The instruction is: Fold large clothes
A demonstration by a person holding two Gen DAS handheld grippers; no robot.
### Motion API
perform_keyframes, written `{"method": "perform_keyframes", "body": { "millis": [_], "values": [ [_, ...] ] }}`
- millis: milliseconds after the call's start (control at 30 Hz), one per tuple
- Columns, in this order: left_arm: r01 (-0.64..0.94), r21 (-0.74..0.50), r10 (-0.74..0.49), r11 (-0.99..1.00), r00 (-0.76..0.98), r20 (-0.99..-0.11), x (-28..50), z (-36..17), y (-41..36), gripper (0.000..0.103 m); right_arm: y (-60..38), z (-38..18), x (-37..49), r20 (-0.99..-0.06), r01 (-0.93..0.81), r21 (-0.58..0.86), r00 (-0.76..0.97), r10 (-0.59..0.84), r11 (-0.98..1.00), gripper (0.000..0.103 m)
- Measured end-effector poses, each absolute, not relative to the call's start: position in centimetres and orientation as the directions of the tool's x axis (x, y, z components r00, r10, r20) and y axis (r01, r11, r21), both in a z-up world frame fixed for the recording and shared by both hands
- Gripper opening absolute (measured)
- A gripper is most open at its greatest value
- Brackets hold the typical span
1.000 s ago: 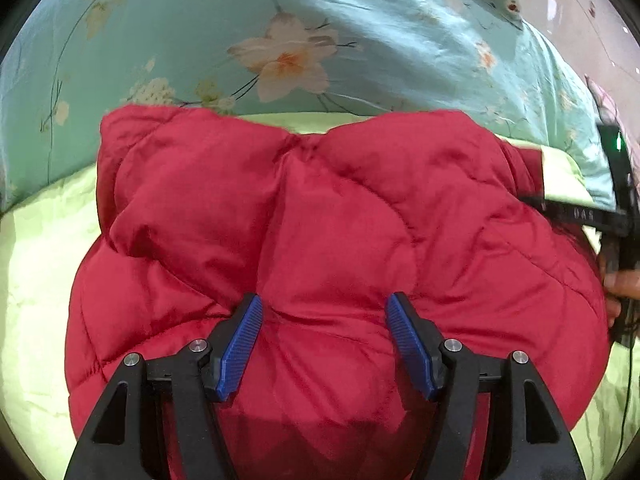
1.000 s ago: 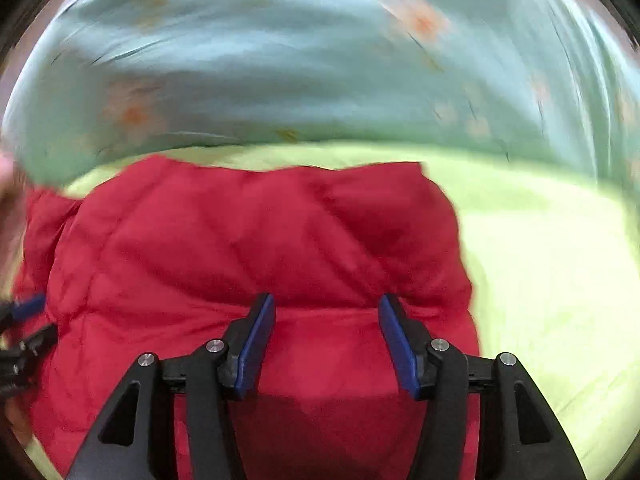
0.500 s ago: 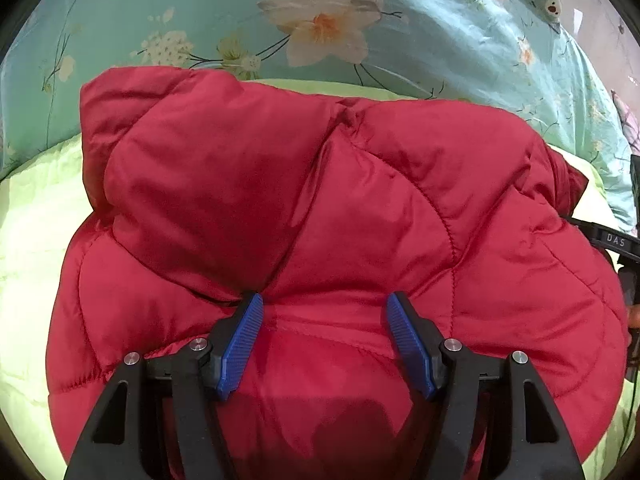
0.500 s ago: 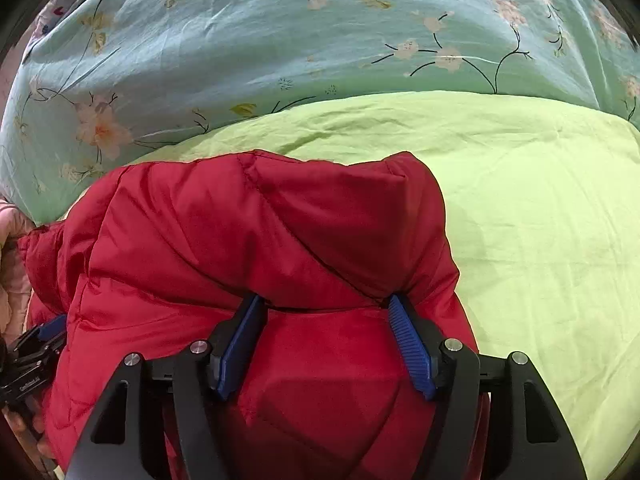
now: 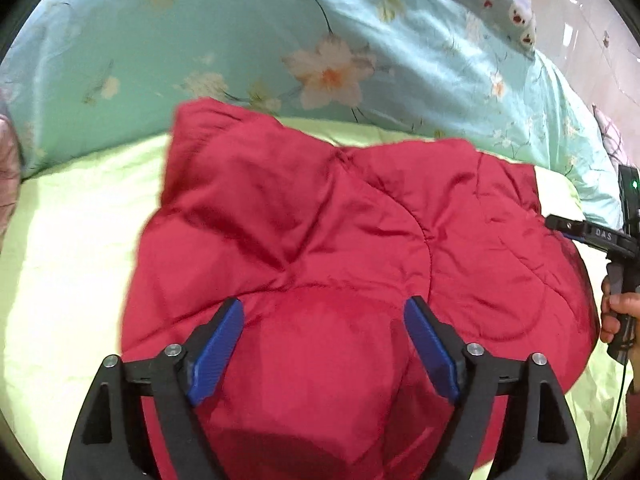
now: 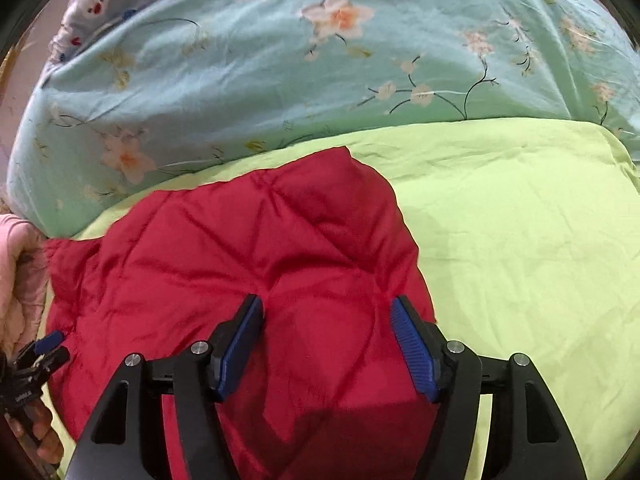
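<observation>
Left wrist: one red jacket (image 5: 340, 220), two tools (image 5: 324, 312).

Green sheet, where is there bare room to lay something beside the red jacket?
The green sheet lies bare right of the red jacket, up to the floral quilt. A bare strip lies left of it. The middle is crowded.

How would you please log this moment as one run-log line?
task: fold | item: red jacket bunched on green sheet | left gripper: open over jacket | right gripper: open over jacket
</observation>
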State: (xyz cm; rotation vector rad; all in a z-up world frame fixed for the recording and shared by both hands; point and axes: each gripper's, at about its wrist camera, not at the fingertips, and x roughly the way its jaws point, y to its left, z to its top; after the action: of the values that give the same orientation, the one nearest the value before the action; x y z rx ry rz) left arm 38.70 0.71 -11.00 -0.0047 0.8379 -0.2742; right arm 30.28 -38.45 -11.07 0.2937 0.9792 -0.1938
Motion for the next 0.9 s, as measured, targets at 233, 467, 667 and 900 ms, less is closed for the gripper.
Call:
{"method": "perform_keyframes", "body": {
  "millis": [233, 467, 667, 900],
  "values": [
    [0.157, -0.105, -0.183, 0.982, 0.664, -0.725, 35.2, -10.0, 4.2, 0.085, -37.9, -9.3, 27.2, -0.831, 0.269, 0.214, 0.556, 0.03, 0.939, 0.069],
    [0.111, -0.138, -0.177, 0.984, 0.659, -0.731, 34.0, -10.6, 6.8, 0.088, -37.3, -9.2, 26.4, -0.836, 0.257, 0.243, 0.545, 0.067, 0.935, 0.073],
    [0.087, -0.161, -0.179, 0.983, 0.651, -0.738, 33.9, -11.0, 8.2, 0.09, -37.6, -9.3, 25.1, -0.837, 0.26, 0.258, 0.542, 0.081, 0.93, 0.073],
    [0.076, -0.22, -0.218, 0.972, 0.637, -0.74, 33.7, -11.3, 9.8, 0.092, -39.3, -9.4, 24.0, -0.839, 0.297, 0.272, 0.539, 0.075, 0.915, 0.076]
  ]
}}
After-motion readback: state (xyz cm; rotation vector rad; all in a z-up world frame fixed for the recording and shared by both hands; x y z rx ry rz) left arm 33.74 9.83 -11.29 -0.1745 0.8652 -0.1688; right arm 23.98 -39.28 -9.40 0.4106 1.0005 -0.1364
